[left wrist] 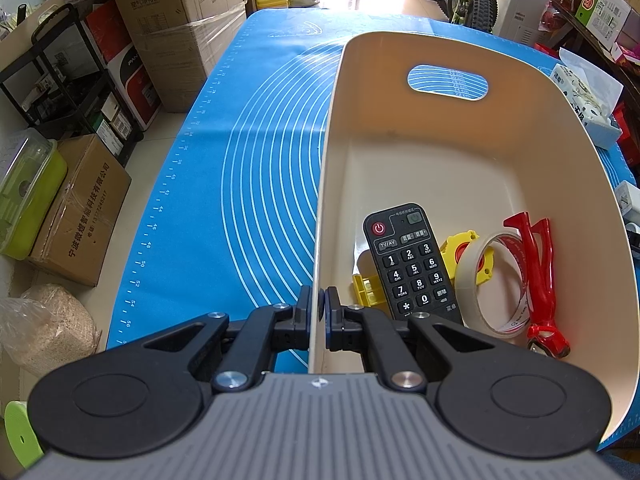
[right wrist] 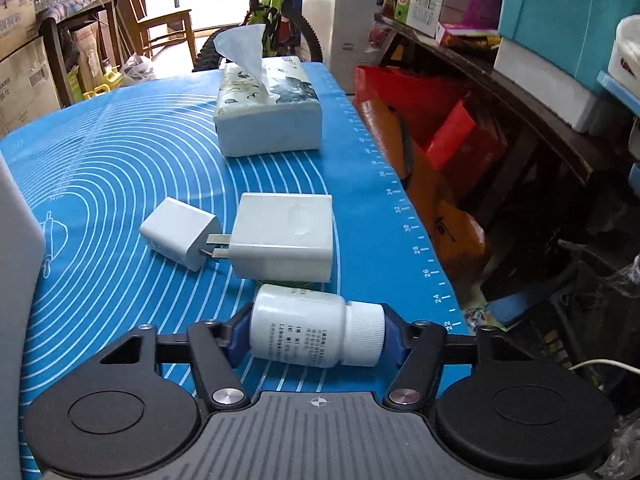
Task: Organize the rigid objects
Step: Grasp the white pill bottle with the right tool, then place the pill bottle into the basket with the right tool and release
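- Left wrist view: our left gripper (left wrist: 321, 304) was clenched on the left wall of the cream bin (left wrist: 424, 56), one finger outside and one inside, the pads pressed against the thin wall.
- Just past the inner finger, on the bin's floor, we saw a black remote (left wrist: 412, 264) lying face up over a yellow block (left wrist: 366, 288).
- Beside the remote sat a roll of tape (left wrist: 494, 284) on edge, with a yellow and red piece (left wrist: 466, 246) showing through and behind it.
- Against the bin's right wall lay a red tool (left wrist: 538, 276).
- Under the bin and stretching away we saw the blue mat (left wrist: 260, 168).
- Right wrist view: our right gripper (right wrist: 316, 336) grasped a white pill bottle (right wrist: 316, 332) lying sideways, base against the left finger and cap against the right, just above the mat.
- Just beyond the bottle lay a large white charger (right wrist: 286, 236), and touching its prongs on the left a small white charger (right wrist: 180, 234).
- Farther off near the mat's right edge stood a tissue box (right wrist: 268, 112), one tissue sticking up.
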The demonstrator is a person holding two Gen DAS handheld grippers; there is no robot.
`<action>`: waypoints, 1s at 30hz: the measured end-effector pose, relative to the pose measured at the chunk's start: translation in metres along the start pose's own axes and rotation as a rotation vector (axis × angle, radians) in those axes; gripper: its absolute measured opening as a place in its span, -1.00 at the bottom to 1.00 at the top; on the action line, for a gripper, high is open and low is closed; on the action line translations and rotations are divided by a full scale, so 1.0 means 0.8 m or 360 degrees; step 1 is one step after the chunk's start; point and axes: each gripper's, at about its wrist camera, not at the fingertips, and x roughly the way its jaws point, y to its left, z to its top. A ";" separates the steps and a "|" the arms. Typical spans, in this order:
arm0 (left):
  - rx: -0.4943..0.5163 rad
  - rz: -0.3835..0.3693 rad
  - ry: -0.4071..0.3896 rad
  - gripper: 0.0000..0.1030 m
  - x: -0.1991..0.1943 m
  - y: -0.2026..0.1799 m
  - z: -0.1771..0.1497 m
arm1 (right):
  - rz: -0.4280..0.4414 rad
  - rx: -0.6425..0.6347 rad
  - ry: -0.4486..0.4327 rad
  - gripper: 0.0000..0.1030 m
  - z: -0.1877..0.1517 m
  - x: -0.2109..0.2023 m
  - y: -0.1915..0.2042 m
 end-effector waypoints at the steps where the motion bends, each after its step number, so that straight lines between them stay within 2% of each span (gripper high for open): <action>1: 0.0000 0.0000 0.0000 -0.87 0.000 0.000 0.000 | 0.0009 -0.0015 -0.0005 0.27 -0.001 -0.001 0.002; 8: -0.0001 0.0000 0.0000 -0.86 0.000 0.000 0.000 | 0.0026 0.0000 -0.0053 0.26 -0.001 -0.024 0.000; 13: 0.0000 0.0001 0.0000 -0.87 0.000 0.000 0.000 | 0.0075 -0.0086 -0.0104 0.26 0.006 -0.055 0.008; 18: 0.0000 0.0001 -0.0001 -0.87 0.000 0.000 0.000 | 0.0200 -0.0095 -0.0207 0.26 0.024 -0.098 0.025; 25: -0.0001 -0.0001 -0.0001 -0.87 0.000 0.000 0.000 | 0.0406 -0.0188 -0.0371 0.26 0.050 -0.150 0.081; 30: 0.0000 0.0000 -0.0001 -0.87 0.000 0.000 0.000 | 0.0562 -0.0243 -0.0408 0.26 0.058 -0.171 0.125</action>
